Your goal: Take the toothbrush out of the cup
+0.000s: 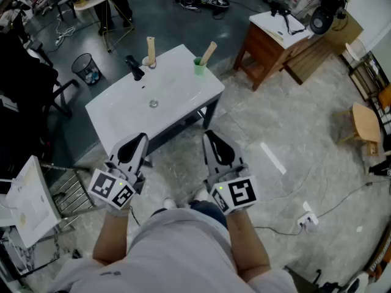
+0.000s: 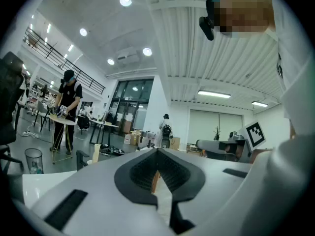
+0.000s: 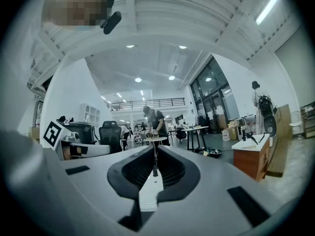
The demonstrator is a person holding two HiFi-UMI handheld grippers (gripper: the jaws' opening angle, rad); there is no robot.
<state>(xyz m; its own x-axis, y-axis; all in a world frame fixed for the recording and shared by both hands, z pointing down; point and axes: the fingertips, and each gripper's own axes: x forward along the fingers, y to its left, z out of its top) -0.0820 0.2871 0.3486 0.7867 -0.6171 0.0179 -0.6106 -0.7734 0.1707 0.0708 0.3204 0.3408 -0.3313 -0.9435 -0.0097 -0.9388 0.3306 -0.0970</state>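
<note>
A wooden-handled toothbrush (image 1: pixel 208 52) leans in a small green cup (image 1: pixel 200 68) at the far right corner of a white washbasin (image 1: pixel 183 93). A second wooden brush (image 1: pixel 150 49) stands in a pale cup beside the black faucet (image 1: pixel 134 68). My left gripper (image 1: pixel 142 138) and right gripper (image 1: pixel 209 135) hover side by side at the basin's near edge, well short of the cup. Both are shut with nothing in them. The left gripper view shows its jaws (image 2: pixel 157 154) closed together, and the right gripper view shows the same (image 3: pixel 155 151).
A wooden side table (image 1: pixel 269 41) stands right of the basin, with a wooden stool (image 1: pixel 366 124) further right. A black mesh bin (image 1: pixel 86 68) sits on the floor at far left. A metal rack (image 1: pixel 67 191) is at my left, a power strip (image 1: pixel 307 218) at my right. A person (image 2: pixel 66 112) works at a distant table.
</note>
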